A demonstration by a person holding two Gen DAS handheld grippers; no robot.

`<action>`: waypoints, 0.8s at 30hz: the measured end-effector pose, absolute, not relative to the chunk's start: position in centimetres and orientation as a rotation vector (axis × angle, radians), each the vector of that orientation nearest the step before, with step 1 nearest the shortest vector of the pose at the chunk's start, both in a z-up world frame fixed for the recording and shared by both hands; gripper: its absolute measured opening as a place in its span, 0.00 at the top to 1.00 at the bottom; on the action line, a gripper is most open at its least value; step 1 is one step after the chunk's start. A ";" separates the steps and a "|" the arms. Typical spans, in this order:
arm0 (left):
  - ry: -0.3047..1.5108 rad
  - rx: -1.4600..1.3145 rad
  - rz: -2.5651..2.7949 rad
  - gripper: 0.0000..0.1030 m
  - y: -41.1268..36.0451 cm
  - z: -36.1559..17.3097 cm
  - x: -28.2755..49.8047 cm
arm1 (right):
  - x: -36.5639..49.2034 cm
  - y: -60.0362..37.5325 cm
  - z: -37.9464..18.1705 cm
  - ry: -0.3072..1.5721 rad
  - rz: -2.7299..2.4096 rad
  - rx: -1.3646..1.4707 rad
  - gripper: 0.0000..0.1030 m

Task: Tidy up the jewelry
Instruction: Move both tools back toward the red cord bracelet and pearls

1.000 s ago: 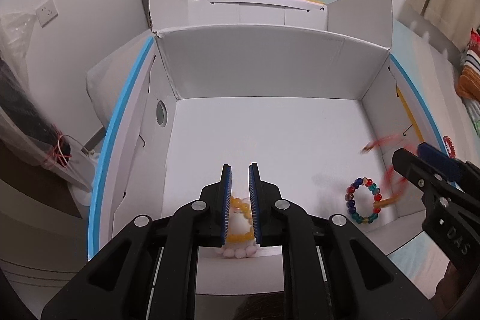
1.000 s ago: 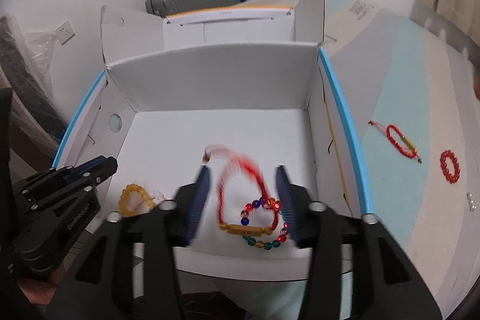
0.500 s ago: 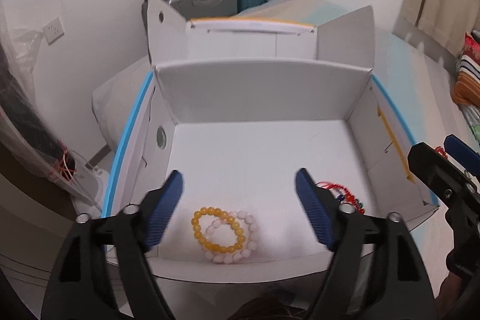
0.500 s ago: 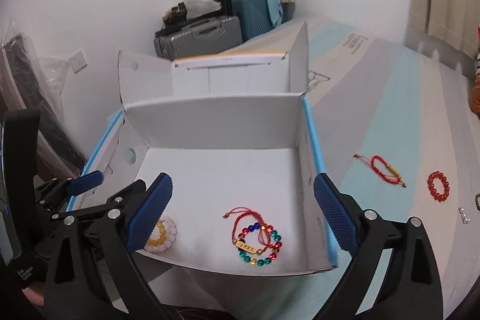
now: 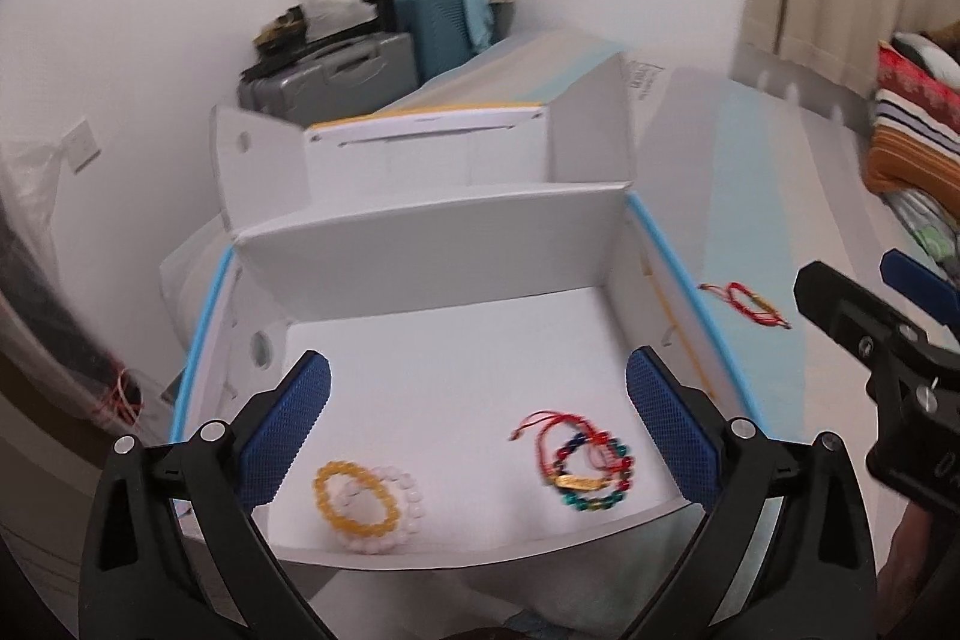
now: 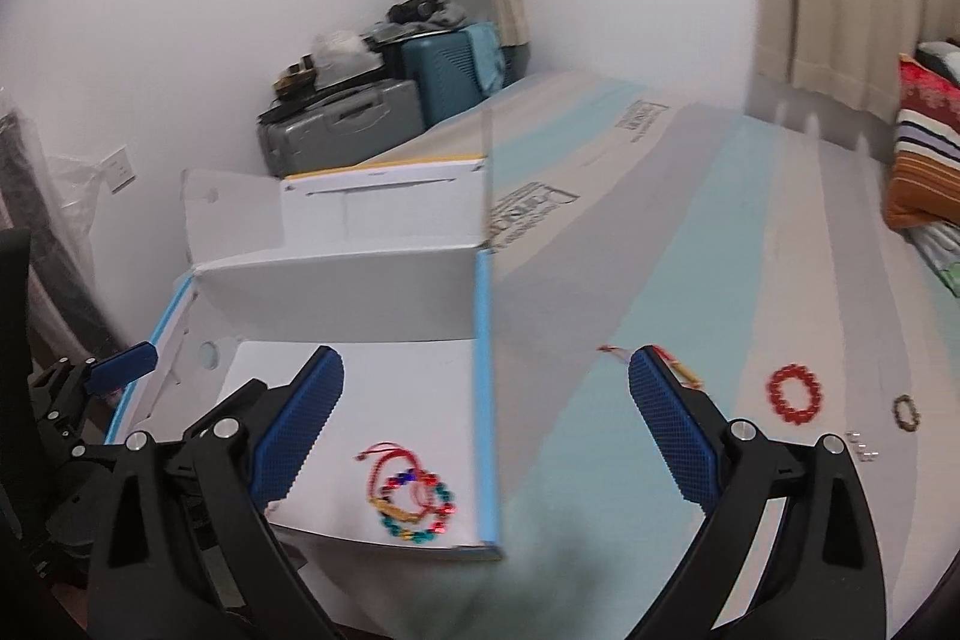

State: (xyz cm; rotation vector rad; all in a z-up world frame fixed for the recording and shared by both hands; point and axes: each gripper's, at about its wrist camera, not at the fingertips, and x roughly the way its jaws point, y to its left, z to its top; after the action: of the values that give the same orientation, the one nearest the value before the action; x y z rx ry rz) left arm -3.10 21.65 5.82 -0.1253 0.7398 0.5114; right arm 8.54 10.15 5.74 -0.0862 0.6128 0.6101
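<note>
Both grippers, left (image 5: 477, 427) and right (image 6: 486, 427), gape empty; red cord bracelet (image 6: 681, 370) lies right of white box (image 6: 485, 370); risk: thin cord slipping from pads.

An open white box (image 5: 420, 244) with blue-edged walls holds four bracelets flat on its floor: a yellow bead bracelet (image 5: 355, 498) overlapping a pale pink bead bracelet (image 5: 403, 511) at front left, and a red cord bracelet (image 5: 543, 436) tangled over a multicoloured bead bracelet (image 5: 600, 484) at front right. Outside on the bed lie another red cord bracelet (image 5: 747, 303), a red bead bracelet (image 6: 793, 393) and a dark bead bracelet (image 6: 906, 411).
</note>
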 end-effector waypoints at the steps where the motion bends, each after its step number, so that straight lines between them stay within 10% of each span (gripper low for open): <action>1: 0.738 -0.122 0.503 0.06 21.2 5.9 -2.7 | 8.9 9.3 5.8 0.611 0.592 -0.083 0.11; 24: 0.740 0.011 0.210 0.06 6.2 4.3 11.4 | 19.6 -10.2 1.0 0.661 0.228 0.045 0.11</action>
State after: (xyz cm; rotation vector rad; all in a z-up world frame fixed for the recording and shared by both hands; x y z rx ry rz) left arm 11.39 6.17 4.29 0.0111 0.7405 0.2102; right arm 19.55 -10.25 1.02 0.0450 0.6609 0.2282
